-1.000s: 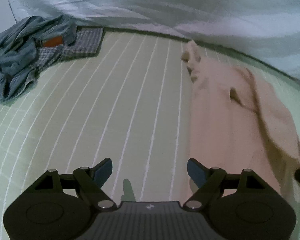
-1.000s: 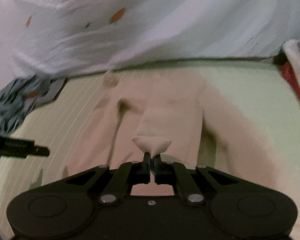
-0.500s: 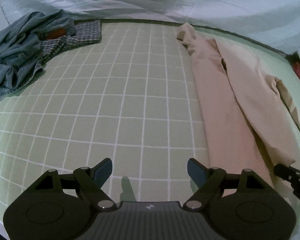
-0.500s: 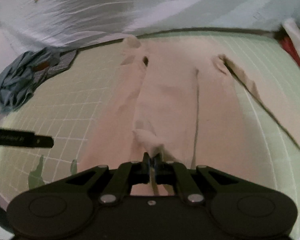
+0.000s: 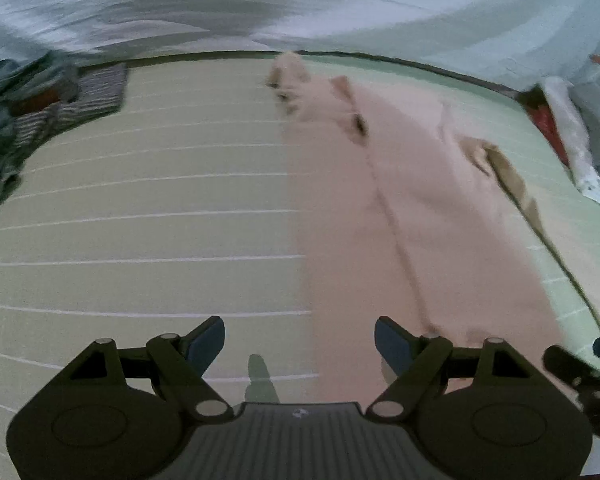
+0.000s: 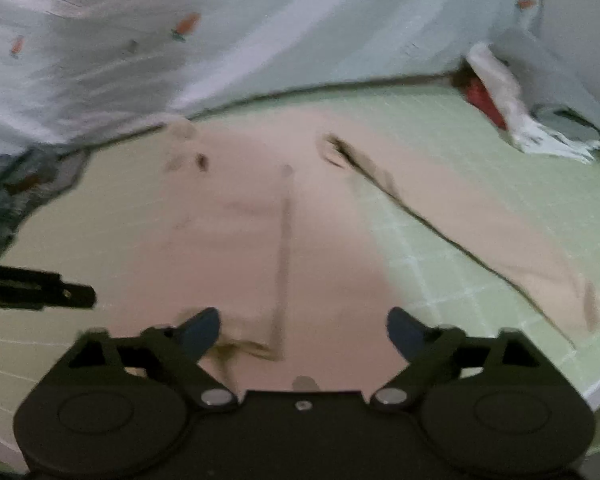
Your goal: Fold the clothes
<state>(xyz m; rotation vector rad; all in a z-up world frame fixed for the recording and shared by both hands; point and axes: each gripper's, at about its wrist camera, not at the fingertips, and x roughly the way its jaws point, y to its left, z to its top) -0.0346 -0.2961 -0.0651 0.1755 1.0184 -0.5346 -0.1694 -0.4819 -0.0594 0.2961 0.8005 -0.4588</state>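
Right hand-held gripper (image 6: 303,330) is springing apart over the near end of the pink garment (image 6: 260,240), pads clear of the cloth lying flat on the green gridded mat (image 6: 459,208). Left hand-held gripper (image 5: 300,340) hangs wide apart and empty, garment's left edge just under its right finger.

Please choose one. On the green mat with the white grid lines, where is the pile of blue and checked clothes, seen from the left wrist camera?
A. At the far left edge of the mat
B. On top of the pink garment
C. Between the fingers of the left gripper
A: the pile of blue and checked clothes lies at the far left of the green mat, apart from the pink garment.
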